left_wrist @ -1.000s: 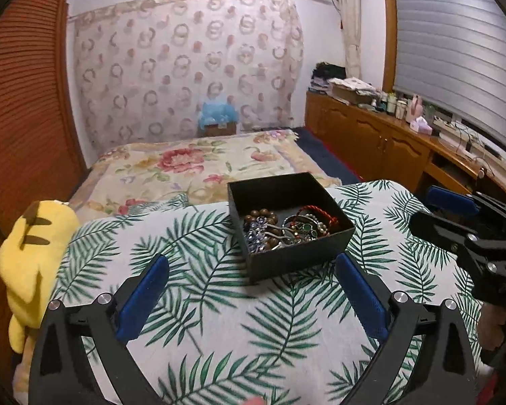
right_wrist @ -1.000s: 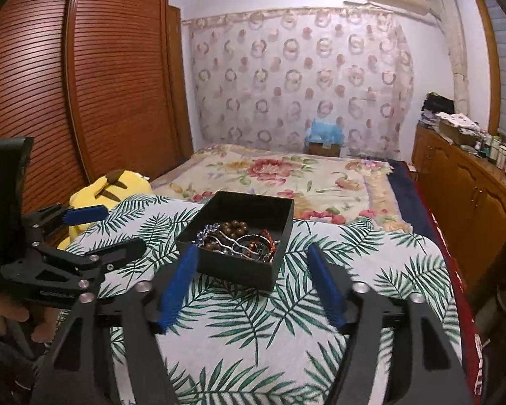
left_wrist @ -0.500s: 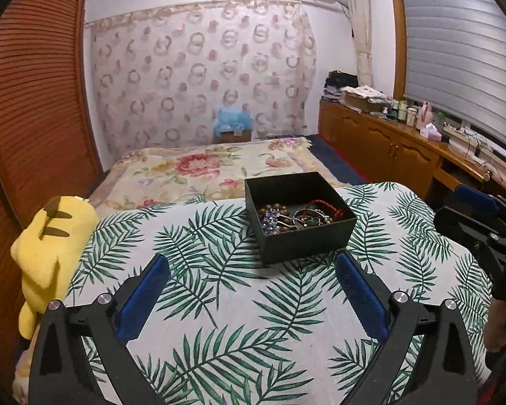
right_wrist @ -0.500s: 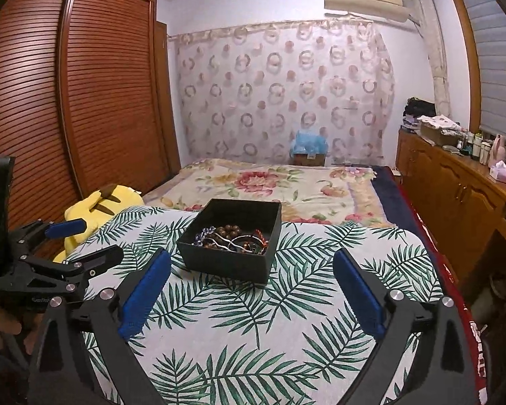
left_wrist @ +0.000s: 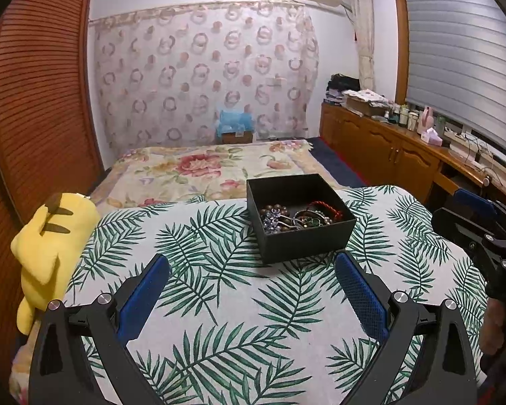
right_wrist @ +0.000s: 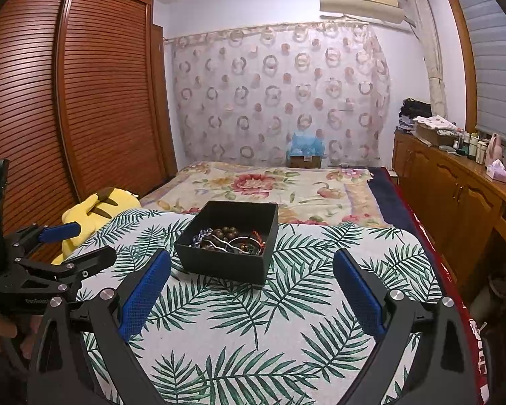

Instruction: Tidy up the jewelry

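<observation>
A black open box (left_wrist: 303, 243) (right_wrist: 219, 265) stands on a palm-leaf cloth (left_wrist: 219, 314) (right_wrist: 253, 330). It holds a tangle of jewelry (left_wrist: 297, 217) (right_wrist: 231, 239): brown beads, a red cord, silver pieces. My left gripper (left_wrist: 253, 290) hovers over the cloth, short of the box and to its left, open and holding nothing. My right gripper (right_wrist: 251, 290) is also open and holds nothing, just short of the box's near wall. Each gripper shows in the other's view: the right gripper (left_wrist: 455, 209) at the right edge, the left gripper (right_wrist: 96, 239) at the left edge.
A yellow plush toy (left_wrist: 50, 233) (right_wrist: 94, 206) lies off the cloth's left edge. Beyond the box is a bed with a floral blanket (left_wrist: 202, 165). Slatted wooden wardrobe doors (right_wrist: 67, 101) stand on the left; a long wooden cabinet (left_wrist: 388, 155) with small items runs along the right.
The right gripper's jaws spread wider early in the second. Both grippers drew back a little from the box and tipped up slightly, then held still.
</observation>
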`<state>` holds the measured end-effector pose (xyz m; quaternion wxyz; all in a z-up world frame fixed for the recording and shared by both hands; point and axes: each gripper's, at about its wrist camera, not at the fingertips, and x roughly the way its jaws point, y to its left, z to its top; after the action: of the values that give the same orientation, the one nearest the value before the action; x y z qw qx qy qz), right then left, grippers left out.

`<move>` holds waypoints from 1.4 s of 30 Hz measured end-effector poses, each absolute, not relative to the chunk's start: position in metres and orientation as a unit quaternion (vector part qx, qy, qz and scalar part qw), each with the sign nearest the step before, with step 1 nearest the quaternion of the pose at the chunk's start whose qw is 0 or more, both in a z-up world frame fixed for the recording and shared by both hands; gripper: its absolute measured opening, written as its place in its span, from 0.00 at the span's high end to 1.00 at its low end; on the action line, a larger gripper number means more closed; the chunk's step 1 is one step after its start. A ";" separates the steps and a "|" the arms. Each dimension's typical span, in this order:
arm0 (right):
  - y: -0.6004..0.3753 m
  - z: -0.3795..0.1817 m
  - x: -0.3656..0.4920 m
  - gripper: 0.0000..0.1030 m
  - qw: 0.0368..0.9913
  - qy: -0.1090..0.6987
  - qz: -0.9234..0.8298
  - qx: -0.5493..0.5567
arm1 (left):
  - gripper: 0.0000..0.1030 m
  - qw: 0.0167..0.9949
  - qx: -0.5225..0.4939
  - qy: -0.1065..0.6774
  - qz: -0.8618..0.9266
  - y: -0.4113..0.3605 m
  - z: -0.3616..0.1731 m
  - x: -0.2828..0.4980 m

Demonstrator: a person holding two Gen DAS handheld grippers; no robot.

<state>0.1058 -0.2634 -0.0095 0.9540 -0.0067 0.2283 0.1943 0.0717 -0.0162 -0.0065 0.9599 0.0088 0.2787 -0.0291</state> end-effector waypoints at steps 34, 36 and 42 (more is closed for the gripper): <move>-0.263 -0.009 0.104 0.05 0.955 0.225 0.191 -0.001 | 0.08 0.964 0.003 0.265 -0.025 -0.017 0.006 0.064; -0.264 -0.009 0.103 0.05 0.956 0.224 0.189 0.000 | 0.08 0.965 0.003 0.263 -0.025 -0.018 0.007 0.063; -0.264 -0.010 0.102 0.05 0.956 0.224 0.189 0.002 | 0.08 0.965 0.003 0.260 -0.026 -0.020 0.007 0.061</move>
<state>0.1023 -0.2640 -0.0099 0.9562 0.0016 0.2236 0.1891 0.0607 -0.0200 0.0070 0.9652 0.0027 0.2603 -0.0256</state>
